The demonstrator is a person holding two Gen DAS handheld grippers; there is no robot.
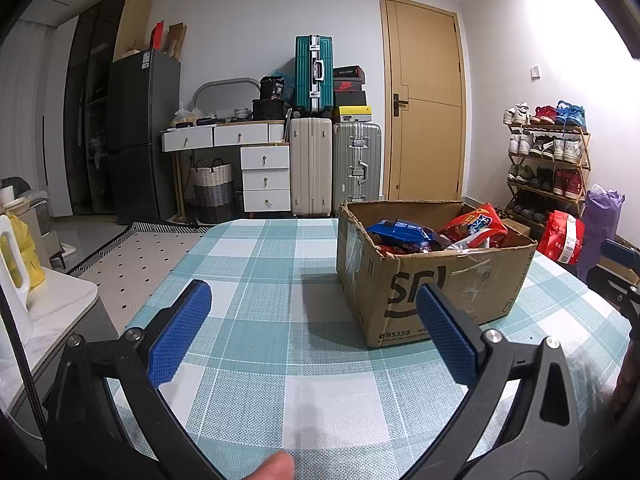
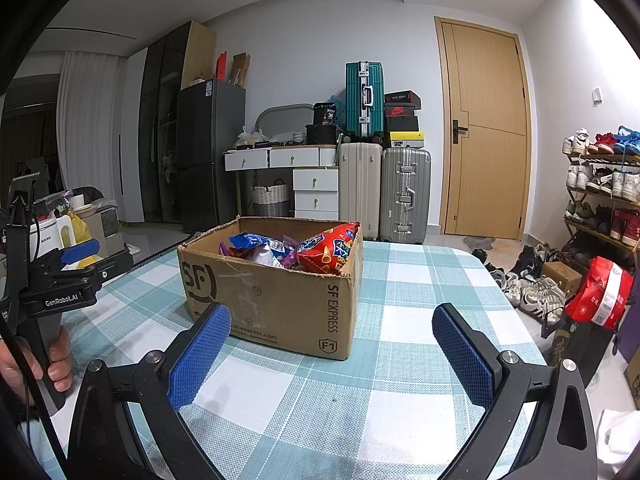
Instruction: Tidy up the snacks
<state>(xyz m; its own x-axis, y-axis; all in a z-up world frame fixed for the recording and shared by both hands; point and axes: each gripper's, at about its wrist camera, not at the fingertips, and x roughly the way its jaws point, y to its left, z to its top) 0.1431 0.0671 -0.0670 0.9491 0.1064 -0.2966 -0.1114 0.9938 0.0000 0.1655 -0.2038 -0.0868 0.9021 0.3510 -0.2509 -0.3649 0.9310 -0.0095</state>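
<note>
A brown cardboard box (image 1: 436,276) marked SF stands on the teal checked tablecloth (image 1: 264,264). It holds snack bags: a blue bag (image 1: 400,234) and a red bag (image 1: 476,226). In the right wrist view the box (image 2: 276,296) shows the blue bag (image 2: 256,242) and the red bag (image 2: 330,248). My left gripper (image 1: 314,296) is open and empty, low over the cloth, left of and nearer than the box. My right gripper (image 2: 332,320) is open and empty in front of the box's right corner. The left gripper also shows at the left of the right wrist view (image 2: 64,276).
Beyond the table stand suitcases (image 1: 314,168), a white drawer desk (image 1: 248,152), a dark fridge (image 1: 140,132) and a wooden door (image 1: 424,96). A shoe rack (image 2: 604,196) and a red bag (image 2: 600,298) are on the right. A white side table (image 1: 52,312) is at left.
</note>
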